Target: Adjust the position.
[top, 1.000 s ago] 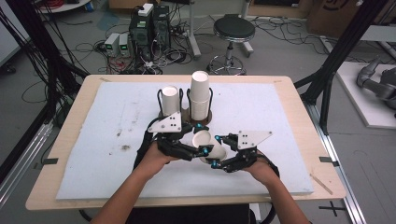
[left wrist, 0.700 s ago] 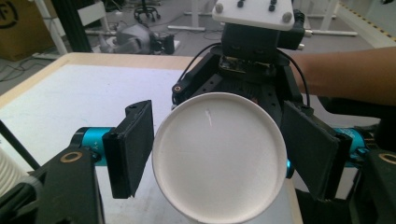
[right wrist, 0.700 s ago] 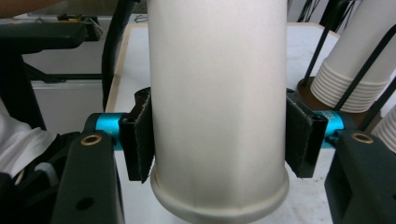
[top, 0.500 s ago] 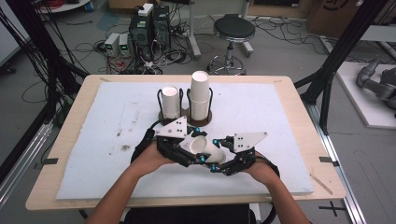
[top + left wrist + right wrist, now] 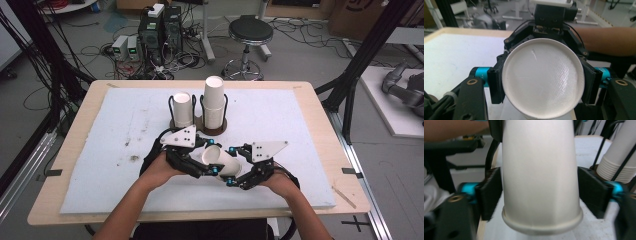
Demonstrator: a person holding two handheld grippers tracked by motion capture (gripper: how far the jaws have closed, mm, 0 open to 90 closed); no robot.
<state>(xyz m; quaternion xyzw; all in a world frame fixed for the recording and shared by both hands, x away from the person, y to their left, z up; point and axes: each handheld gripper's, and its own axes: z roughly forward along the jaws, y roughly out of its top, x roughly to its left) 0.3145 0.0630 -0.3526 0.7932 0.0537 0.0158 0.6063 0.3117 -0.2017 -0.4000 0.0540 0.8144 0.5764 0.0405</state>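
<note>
Since the earlier frame our left tool (image 5: 212, 165) has closed on the paper cup (image 5: 222, 161) (held sideways); our right tool (image 5: 235, 167) has just opened wide around it.

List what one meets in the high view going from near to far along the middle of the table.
Hands with grippers → lying cup between them → wire holder with two cup stacks → far table edge.

A wooden table (image 5: 320, 107) carries a white mat (image 5: 280, 120) bearing a cup rack (image 5: 200, 126).
</note>
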